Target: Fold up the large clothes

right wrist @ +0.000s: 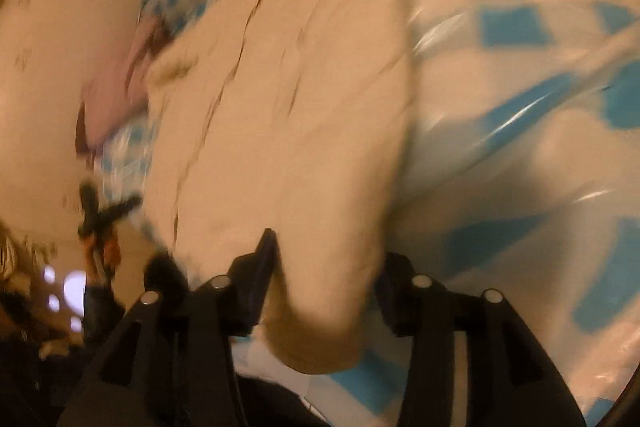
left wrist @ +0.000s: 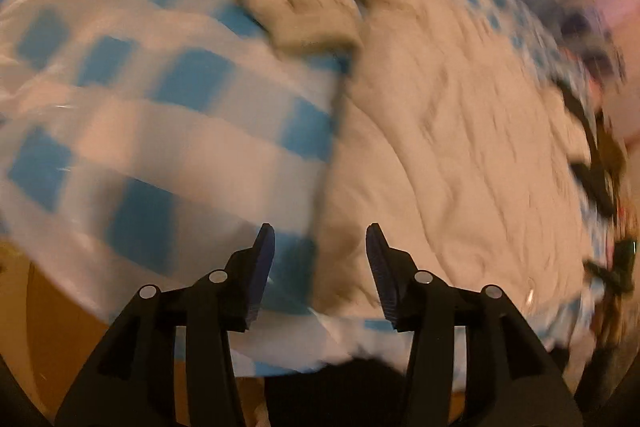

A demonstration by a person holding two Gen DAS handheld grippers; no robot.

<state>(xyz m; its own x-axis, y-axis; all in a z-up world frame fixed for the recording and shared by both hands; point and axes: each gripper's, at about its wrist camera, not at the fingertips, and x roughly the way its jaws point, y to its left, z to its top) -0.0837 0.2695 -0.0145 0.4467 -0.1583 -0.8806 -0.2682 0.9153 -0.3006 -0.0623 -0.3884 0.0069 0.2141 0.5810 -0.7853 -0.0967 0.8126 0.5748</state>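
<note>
The largest thing in both views is the blue-and-white checked cover (left wrist: 132, 115), a shiny sheet with big blue squares that is spread over the whole working surface; it fills the left half of the left wrist view and the right half of the right wrist view (right wrist: 520, 99). On top of this cover lies the cream garment (left wrist: 440, 131), a large piece of soft, wrinkled cloth. In the left wrist view it covers the middle and the right side, with a thicker bunched part at the top. In the right wrist view the same garment (right wrist: 288, 115) runs from the top down to the gripper, and its lower rounded fold hangs over the near edge. Both pictures are blurred, so fine details of the cloth are not clear. The left gripper (left wrist: 320, 259) is above the place where the garment edge meets the cover; its jaws stand partly apart and no cloth is between them, so it holds nothing. The right gripper (right wrist: 326, 267) also has its jaws partly apart; the rounded fold of the garment sits between them and hides the right fingertip, but I cannot tell if the pads really press on it. At the far left of the right wrist view a small black tool (right wrist: 100, 215) is visible, blurred, near a person's hand.
</note>
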